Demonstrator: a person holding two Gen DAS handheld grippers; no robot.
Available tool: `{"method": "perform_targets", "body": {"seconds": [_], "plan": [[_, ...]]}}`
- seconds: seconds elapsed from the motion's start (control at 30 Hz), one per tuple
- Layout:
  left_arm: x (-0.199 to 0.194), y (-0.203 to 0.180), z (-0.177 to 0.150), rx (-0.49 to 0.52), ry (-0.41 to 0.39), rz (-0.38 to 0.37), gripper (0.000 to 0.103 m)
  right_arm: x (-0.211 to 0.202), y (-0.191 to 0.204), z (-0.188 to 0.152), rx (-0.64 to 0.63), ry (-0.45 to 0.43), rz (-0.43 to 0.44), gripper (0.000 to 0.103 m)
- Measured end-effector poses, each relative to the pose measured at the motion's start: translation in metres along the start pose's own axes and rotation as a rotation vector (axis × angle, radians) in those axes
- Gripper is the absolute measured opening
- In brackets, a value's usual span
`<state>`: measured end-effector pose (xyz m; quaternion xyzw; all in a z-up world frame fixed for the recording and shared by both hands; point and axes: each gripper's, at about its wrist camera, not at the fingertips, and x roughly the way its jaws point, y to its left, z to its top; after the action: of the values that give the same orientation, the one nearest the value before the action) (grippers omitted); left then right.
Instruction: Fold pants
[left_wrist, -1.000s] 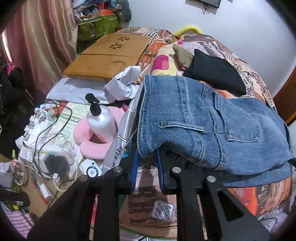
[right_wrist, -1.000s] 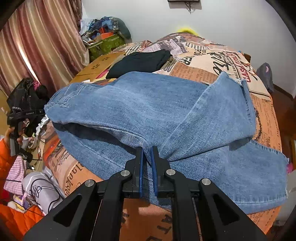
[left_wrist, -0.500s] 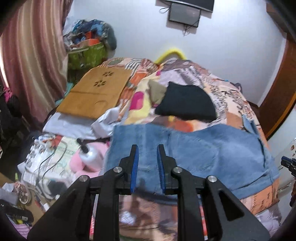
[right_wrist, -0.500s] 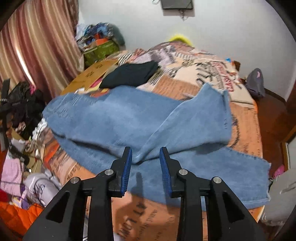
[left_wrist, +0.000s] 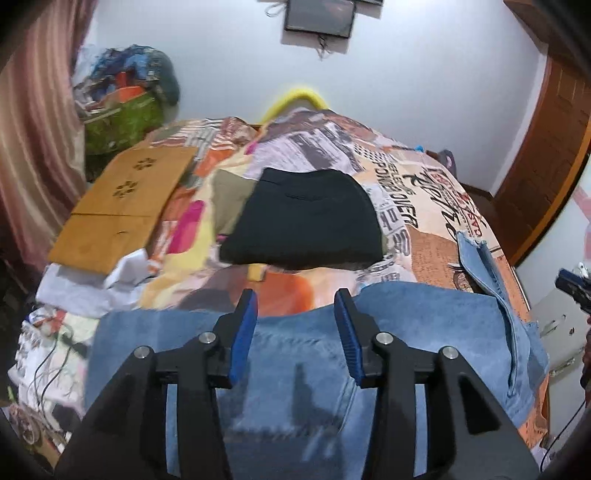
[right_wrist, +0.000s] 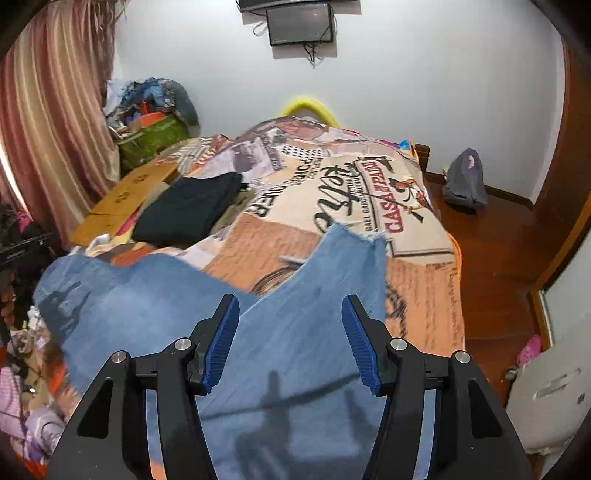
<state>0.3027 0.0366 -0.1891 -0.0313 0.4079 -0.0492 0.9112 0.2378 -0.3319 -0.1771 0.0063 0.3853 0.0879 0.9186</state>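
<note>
**Both hand-held grippers spread above jeans on the bed**

Containers: one green box (left_wrist: 122, 122) sat in the far-left corner by the curtain (right_wrist: 48, 122), heaped past its rim with mixed clothes and an orange item; contents too blurred to sort further.

Jeans (left_wrist: 424, 325) lay on the bed (left_wrist: 436, 195), across its near edge, on the printed bedspread. In the right wrist view the jeans (right_wrist: 295, 332) showed one leg folded over, its frayed hem pointing toward the far wall, overlapping the layer below.

Left hand-held gripper (left_wrist: 295, 321): jaws spread wide, nothing between the blue pads. Denim lay directly below and ahead of the fingers; the gripper's shadow fell on it. Contact with the cloth could not be told.

Right hand-held gripper (right_wrist: 290, 339): jaws spread wide, nothing pinched. The folded leg ran forward between and under the fingers, shadow on the denim.

Beyond the jeans, apart from them: folded black garment (left_wrist: 306, 218) mid-bed, wooden board (left_wrist: 122, 206) at the bed's left side. Grey backpack (right_wrist: 465, 181) sat on the floor by the far wall.
</note>
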Motion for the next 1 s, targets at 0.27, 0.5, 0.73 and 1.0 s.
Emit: {"method": "perform_targets", "body": {"seconds": [0.27, 0.5, 0.73, 1.0], "plan": [[0.068, -0.017, 0.023, 0.004, 0.059, -0.018, 0.044, 0.075, -0.025, 0.024, 0.028, 0.099, 0.000, 0.055], [0.109, -0.018, 0.021, 0.007, 0.124, -0.028, 0.044, 0.156, -0.040, 0.040, 0.050, 0.208, 0.057, 0.055], [0.130, -0.019, 0.013, 0.001, 0.171, -0.035, 0.044, 0.223, -0.049, 0.049, 0.020, 0.294, 0.042, 0.054], [0.132, -0.045, 0.011, 0.056, 0.187, -0.065, 0.044, 0.233, -0.062, 0.045, 0.013, 0.303, 0.049, 0.027]]}}
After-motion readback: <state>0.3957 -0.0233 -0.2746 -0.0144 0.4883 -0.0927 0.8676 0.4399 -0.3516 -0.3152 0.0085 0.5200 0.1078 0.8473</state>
